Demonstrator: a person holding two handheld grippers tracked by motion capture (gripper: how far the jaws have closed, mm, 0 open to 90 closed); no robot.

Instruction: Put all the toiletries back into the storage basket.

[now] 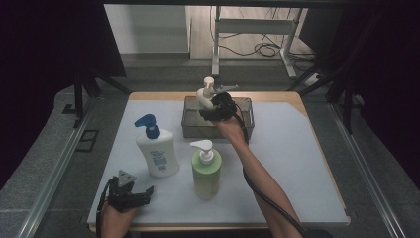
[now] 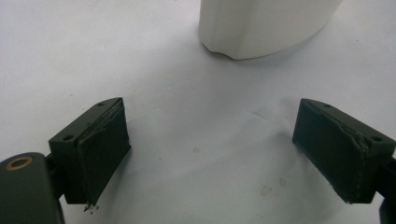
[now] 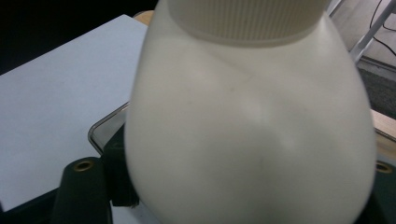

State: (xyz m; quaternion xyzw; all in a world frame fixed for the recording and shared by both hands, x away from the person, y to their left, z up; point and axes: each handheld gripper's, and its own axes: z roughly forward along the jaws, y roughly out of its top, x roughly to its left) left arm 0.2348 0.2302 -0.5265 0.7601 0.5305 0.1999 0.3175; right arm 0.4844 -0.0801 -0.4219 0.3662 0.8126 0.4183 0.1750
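Here my right claw (image 1: 207, 112) straddles the cream pump bottle (image 1: 205, 95) at twelve o'clock over the clear tray (image 1: 190, 130), though I cannot tell if the pads press; it looks smooth, rigid, probably slippery, best gripped under the ribbed collar, while my left claw (image 1: 141, 194) gapes empty.

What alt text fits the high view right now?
The right gripper holds a cream pump bottle over a clear plastic bin; a white blue-pump bottle and a green bottle stand nearer, beside the left gripper.
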